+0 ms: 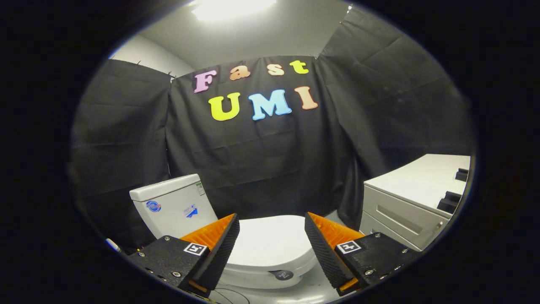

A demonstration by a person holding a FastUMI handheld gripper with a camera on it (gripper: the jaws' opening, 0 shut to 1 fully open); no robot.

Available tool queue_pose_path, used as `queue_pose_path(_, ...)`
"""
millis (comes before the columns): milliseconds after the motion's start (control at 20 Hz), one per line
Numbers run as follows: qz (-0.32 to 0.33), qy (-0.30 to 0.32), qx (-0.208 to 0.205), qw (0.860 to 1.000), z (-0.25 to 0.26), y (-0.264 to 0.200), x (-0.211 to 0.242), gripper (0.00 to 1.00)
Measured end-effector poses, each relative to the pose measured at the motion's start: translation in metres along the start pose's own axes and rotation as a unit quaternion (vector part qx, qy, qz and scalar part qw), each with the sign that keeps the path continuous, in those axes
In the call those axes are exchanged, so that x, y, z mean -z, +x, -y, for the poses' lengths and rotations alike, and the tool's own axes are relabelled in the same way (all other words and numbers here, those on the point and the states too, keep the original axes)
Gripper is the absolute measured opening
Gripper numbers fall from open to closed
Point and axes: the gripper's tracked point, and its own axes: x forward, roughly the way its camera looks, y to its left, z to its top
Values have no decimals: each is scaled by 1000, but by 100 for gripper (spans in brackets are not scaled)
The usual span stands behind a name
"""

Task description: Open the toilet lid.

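Now | hand-held gripper (272,236) fingers spread, empty | smooth rounded toilet lid (270,245) down

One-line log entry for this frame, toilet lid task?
phase: approach | gripper: open, holding nothing | toilet lid: closed, beyond fingers | tank: behind lid | cabinet: beside toilet

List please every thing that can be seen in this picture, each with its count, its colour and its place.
toilet lid: one, white, closed, lying flat, seen between the fingers and beyond them.
toilet tank: one, white with small stickers, behind the lid, against the booth wall.
booth wall: black cloth, behind the toilet.
cabinet: one, white, with drawers, beside the toilet on the side away from the tank.
dark objects: two at least, black, on the cabinet top; what they are I cannot tell.
ceiling light: one, bright white, above the wall.
gripper: one, fingers open, apart above the lid, holding nothing.
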Motion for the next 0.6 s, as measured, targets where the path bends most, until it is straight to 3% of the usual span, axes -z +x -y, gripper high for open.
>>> queue_pose_path(250,-53,83,-27,995,8,16,33,95)
queue_pose_path(600,-129,168,-51,976,21,34,85,96)
